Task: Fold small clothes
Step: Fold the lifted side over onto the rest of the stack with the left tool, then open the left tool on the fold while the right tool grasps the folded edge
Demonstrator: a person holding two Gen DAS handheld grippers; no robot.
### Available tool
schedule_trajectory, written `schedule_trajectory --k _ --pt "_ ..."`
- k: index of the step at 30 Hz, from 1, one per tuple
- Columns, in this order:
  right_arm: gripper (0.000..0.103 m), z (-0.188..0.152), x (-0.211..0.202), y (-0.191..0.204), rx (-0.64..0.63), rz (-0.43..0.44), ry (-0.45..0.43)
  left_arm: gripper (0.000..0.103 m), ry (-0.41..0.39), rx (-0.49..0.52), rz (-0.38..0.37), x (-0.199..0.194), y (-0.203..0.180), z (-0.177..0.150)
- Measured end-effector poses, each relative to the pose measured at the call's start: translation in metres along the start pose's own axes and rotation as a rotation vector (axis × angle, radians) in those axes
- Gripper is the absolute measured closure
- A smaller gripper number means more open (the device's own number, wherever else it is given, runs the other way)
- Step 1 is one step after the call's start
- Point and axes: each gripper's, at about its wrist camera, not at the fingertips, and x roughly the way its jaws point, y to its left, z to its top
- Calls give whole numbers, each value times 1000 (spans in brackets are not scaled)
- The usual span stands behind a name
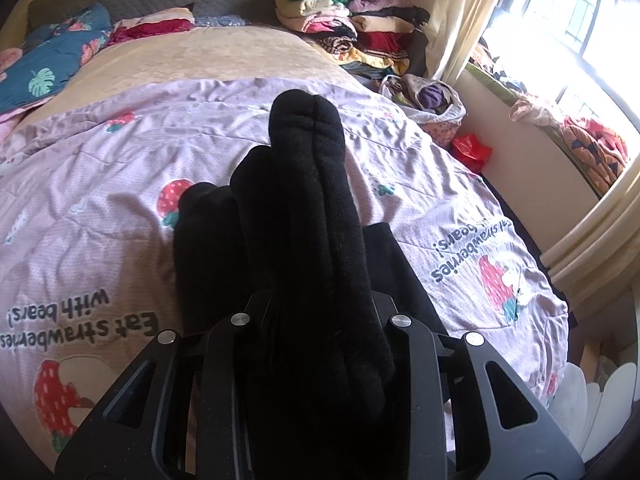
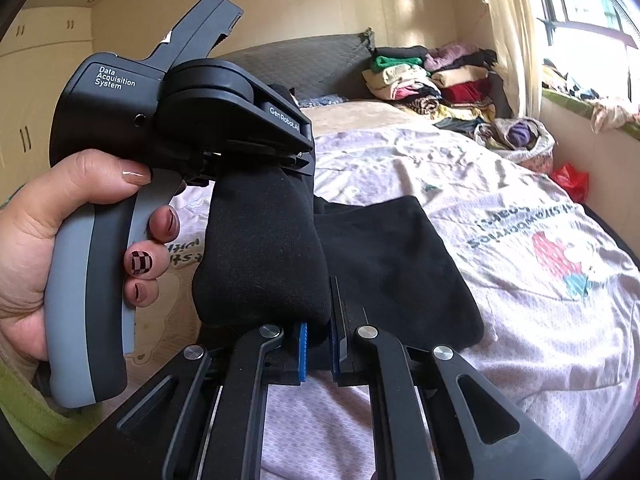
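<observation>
Black knit fabric, a sock (image 2: 260, 248), spans both grippers above the bed. Right gripper (image 2: 318, 350): jaws closed tight on the sock's lower end; the blue pads (image 2: 303, 354) pinch a narrow fold, and the rest of the sock bulges upward and away from the fingertips. Left gripper (image 2: 256, 160): seen from the right wrist view, held in a hand (image 2: 52, 248) at the left, jaws closed down on the sock's upper end, which hangs below them. In the left wrist view the sock (image 1: 312, 216) rises thick and folded straight out from between the left gripper's (image 1: 320, 312) fingers, hiding the fingertips; the jaws stand slightly apart, filled by fabric. A second black garment (image 2: 400, 268) lies flat on the quilt (image 2: 520, 208), just behind and to the right of the held sock; whether the two touch cannot be determined. Stacked clothes (image 2: 432, 76) sit at the far end of the bed, well apart from both grippers.
</observation>
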Motion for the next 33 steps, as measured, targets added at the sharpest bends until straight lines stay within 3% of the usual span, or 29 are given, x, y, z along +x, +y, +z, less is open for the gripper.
schedule_trajectory --k 10,19,22,24,25,29,32,33 --pt "96 -8 8 -36 145 30 48 79 64 17 -6 34 -26 -1" --pt "93 -23 29 -78 369 153 137 62 128 55 36 70 -48 -5" --pt "81 -29 33 -90 442 184 159 52 137 62 46 78 -53 -5" --pt "79 -30 33 -95 471 203 165 43 140 59 34 81 -55 -4" --pt "79 -31 34 -97 480 212 174 33 139 52 16 82 -55 -3" --pt "75 -26 31 -101 487 236 185 27 124 29 -30 78 -54 2" --pt "53 -19 24 -110 504 272 185 18 76 -3 -45 59 -42 5" --pt "40 -17 19 -114 514 268 175 18 45 -14 -43 48 -33 7"
